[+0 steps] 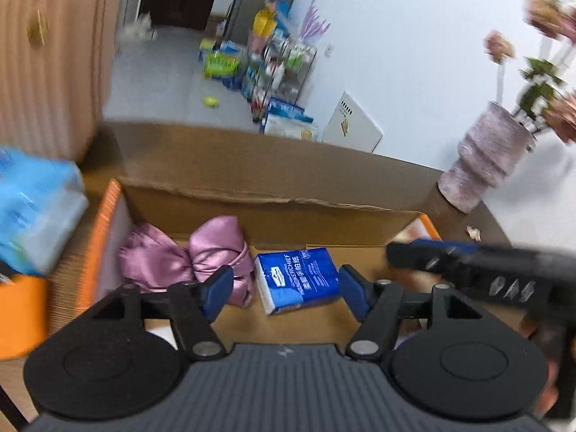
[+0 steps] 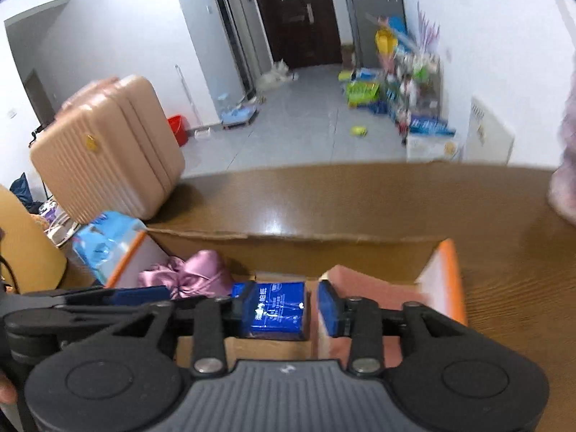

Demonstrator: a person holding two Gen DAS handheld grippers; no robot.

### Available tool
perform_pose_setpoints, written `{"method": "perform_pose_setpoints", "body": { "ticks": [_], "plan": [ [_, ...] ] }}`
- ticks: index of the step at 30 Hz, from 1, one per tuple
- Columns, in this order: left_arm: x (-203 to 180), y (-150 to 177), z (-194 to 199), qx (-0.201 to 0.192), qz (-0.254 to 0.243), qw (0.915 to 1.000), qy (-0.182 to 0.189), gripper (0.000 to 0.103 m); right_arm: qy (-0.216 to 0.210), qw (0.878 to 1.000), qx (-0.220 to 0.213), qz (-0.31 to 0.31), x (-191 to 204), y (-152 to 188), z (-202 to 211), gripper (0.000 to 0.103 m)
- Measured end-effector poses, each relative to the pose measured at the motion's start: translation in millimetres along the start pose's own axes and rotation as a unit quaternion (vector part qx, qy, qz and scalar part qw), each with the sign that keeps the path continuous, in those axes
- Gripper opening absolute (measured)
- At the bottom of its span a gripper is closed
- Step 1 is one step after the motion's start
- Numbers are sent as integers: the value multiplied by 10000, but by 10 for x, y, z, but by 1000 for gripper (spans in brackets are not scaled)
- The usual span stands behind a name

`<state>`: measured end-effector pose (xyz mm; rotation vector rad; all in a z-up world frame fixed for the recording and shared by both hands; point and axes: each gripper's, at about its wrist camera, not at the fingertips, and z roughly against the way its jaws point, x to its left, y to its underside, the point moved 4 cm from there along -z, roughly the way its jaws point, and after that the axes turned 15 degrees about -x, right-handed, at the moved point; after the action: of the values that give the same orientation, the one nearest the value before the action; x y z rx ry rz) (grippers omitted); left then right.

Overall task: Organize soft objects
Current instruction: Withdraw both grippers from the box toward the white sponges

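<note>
An open cardboard box (image 1: 324,203) with orange flap edges sits on a brown table. Inside it lie a crumpled pink-purple satin cloth (image 1: 187,255) and a blue pack of paper tissues (image 1: 298,280). My left gripper (image 1: 287,289) hangs over the box, open, with the tissue pack lying below the gap and clear of both pads. My right gripper (image 2: 284,306) is open too, and the tissue pack (image 2: 275,311) shows between its fingers without touching them. The satin cloth (image 2: 194,273) lies to the left. A pink flat thing (image 2: 363,289) lies at the box's right side.
A light-blue plastic-wrapped pack (image 1: 32,212) rests outside the box's left wall, with a pink ribbed suitcase (image 1: 50,61) behind it. A mauve vase (image 1: 486,158) with flowers stands at the table's far right. My right gripper's arm (image 1: 478,270) crosses the box's right side.
</note>
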<state>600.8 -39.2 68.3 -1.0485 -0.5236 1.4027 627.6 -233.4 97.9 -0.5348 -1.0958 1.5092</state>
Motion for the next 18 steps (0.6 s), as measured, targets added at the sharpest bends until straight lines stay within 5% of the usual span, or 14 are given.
{"method": "perform_pose_setpoints", "body": {
  "ticks": [1,10,18],
  "plan": [
    [-39,-47,145,-42,-106,9999,-65,68,76,9999,-91,47,5,-63,151,56],
    [-458,-474,1529,-876,-765,9929,-234,80,295,9938,-870,620,226,-540,1650,73],
    [-653,-256,2343,-1223,-1127,9859,-153,85,131,9893,-1079,975,358,-302,2445,73]
  ]
}}
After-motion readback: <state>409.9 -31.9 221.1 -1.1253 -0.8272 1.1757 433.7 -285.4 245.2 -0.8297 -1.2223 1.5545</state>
